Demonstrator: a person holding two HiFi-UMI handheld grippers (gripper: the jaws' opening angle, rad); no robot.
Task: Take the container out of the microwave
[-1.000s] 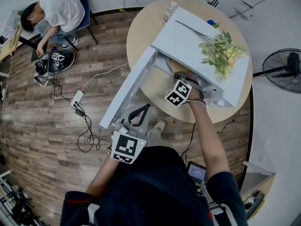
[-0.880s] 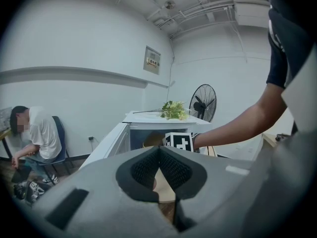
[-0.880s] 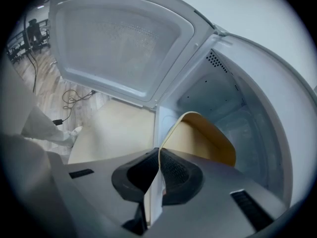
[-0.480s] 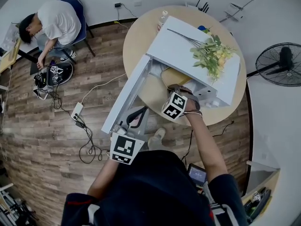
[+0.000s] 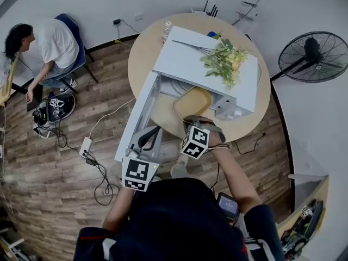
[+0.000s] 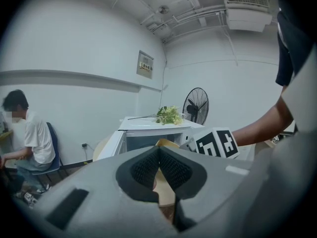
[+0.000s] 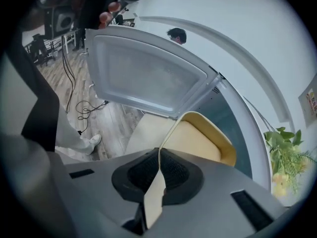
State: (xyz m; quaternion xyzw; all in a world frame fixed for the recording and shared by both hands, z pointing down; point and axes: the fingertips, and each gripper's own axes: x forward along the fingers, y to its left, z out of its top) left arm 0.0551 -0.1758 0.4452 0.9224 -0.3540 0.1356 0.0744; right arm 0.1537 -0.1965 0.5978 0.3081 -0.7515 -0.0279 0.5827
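3 cameras: 1 on the head, 1 behind each claw.

The head view looks steeply down from high over the person onto the round surface [image 5: 142, 48], the microwave [image 5: 190, 58] and the floor [image 5: 65, 189]. The left claw [image 6: 158, 165] view sits just behind its own pads and faces almost level across the room at the microwave's open front, some way off, with the fan [image 6: 196, 105] behind. The right claw [image 7: 159, 170] view tilts downward, close up to the open door [image 7: 148, 78] and the container [image 7: 200, 138]. All 3 views share the microwave, door, container and flowers [image 5: 225, 61]; the head view also takes in both claws from above.
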